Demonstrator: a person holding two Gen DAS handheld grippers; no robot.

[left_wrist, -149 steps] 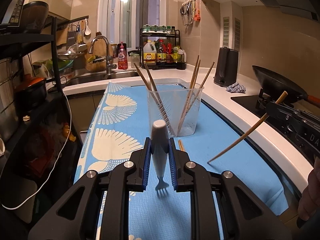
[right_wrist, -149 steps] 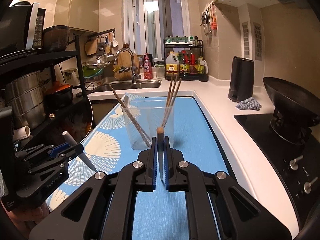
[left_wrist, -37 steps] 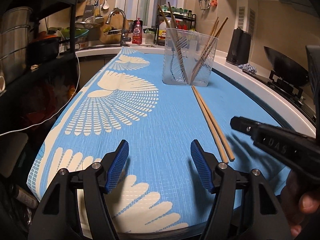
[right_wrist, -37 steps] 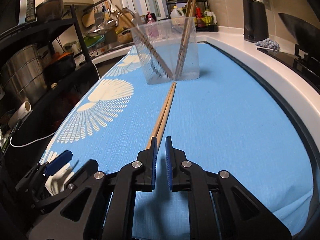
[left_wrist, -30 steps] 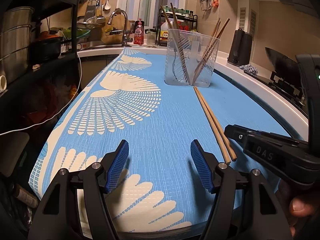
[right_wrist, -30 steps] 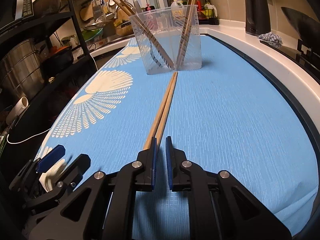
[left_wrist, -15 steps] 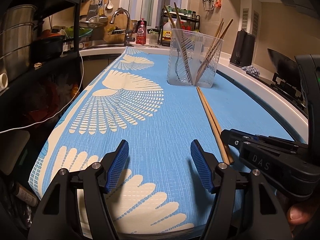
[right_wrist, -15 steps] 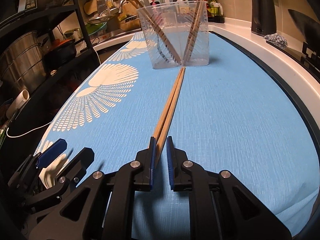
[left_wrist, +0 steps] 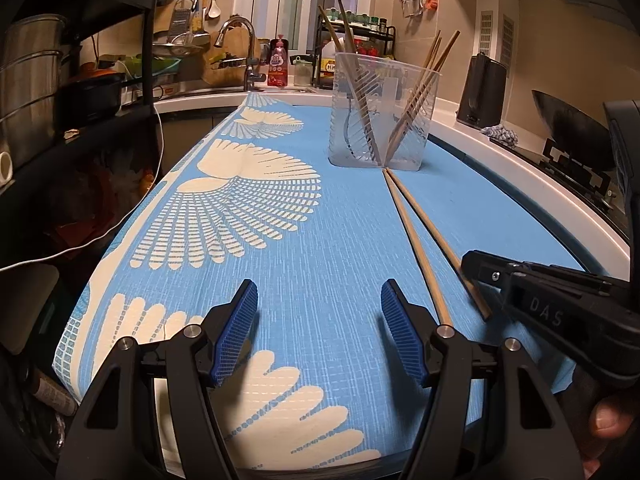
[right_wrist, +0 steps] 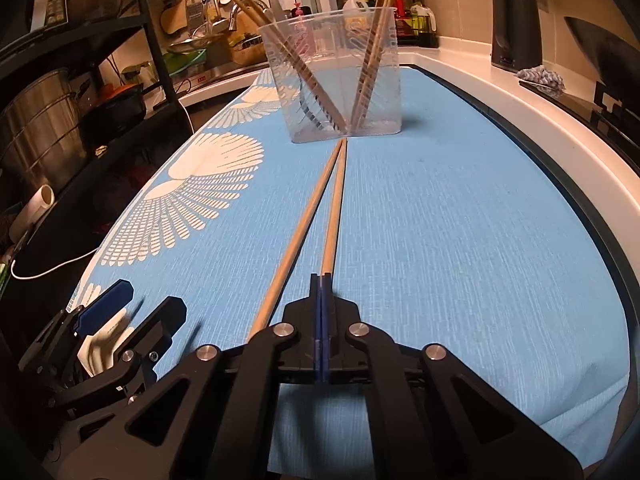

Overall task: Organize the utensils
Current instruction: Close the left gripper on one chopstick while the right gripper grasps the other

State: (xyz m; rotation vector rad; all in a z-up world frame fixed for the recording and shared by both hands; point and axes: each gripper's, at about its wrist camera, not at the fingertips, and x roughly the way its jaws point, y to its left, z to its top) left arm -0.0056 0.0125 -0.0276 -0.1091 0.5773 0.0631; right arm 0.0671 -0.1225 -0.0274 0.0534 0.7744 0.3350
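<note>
Two wooden chopsticks lie on the blue patterned cloth (left_wrist: pixel 280 280), running from a clear plastic cup (left_wrist: pixel 380 120) (right_wrist: pixel 332 80) that holds several more chopsticks. My right gripper (right_wrist: pixel 321 280) (left_wrist: pixel 470 260) is shut on the near part of the right chopstick (right_wrist: pixel 334 220) (left_wrist: pixel 424 224), low on the cloth. The left chopstick (right_wrist: pixel 296 240) (left_wrist: pixel 416 248) lies free beside the jaws, splayed a little to the left. My left gripper (left_wrist: pixel 320 328) (right_wrist: pixel 138 312) stands open and holds nothing, over the near edge of the cloth, left of the chopsticks.
A black shelf (left_wrist: pixel 148 60) with metal pots (left_wrist: pixel 32 80) and a white cable (left_wrist: pixel 120 220) borders the cloth on the left. Right of the white counter edge (left_wrist: pixel 560 184) stand a dark kettle (left_wrist: pixel 482 88) and a wok (left_wrist: pixel 572 136) on the stove. A sink tap (left_wrist: pixel 244 48) is behind.
The right gripper's jaws have closed on the right chopstick. The near ends of the two chopsticks have spread apart, the left one pushed left. The left gripper has kept still.
</note>
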